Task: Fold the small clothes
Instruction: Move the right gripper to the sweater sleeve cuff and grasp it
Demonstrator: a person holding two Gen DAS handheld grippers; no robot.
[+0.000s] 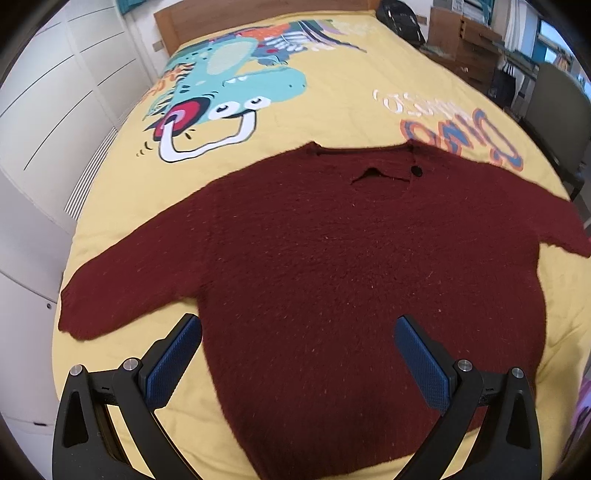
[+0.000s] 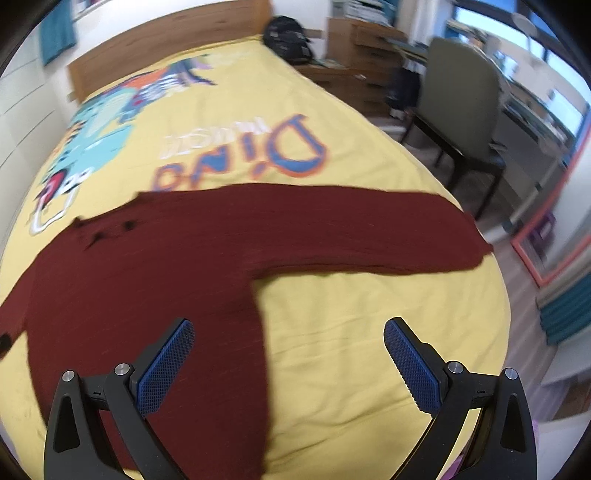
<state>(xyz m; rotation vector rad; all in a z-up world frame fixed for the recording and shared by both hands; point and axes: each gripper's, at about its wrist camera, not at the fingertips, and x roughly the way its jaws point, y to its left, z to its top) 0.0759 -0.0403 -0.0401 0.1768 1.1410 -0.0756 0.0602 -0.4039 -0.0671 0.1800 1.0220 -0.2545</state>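
A dark red fuzzy sweater [image 1: 332,258] lies flat and spread out on the yellow bed cover [image 1: 332,110], collar away from me, both sleeves stretched to the sides. My left gripper [image 1: 297,332] is open and empty, hovering over the sweater's lower left body. In the right wrist view the sweater [image 2: 147,277] fills the left, with its right sleeve [image 2: 369,229] reaching toward the bed's right edge. My right gripper [image 2: 288,332] is open and empty, above the sweater's right side edge and bare cover.
The bed cover has a dinosaur print [image 1: 229,85] and lettering [image 2: 240,155]. A wooden headboard [image 1: 258,14] is at the far end. White cabinets [image 1: 48,110] stand on the left. A chair [image 2: 461,110], desk and dark bag [image 2: 288,37] are on the right.
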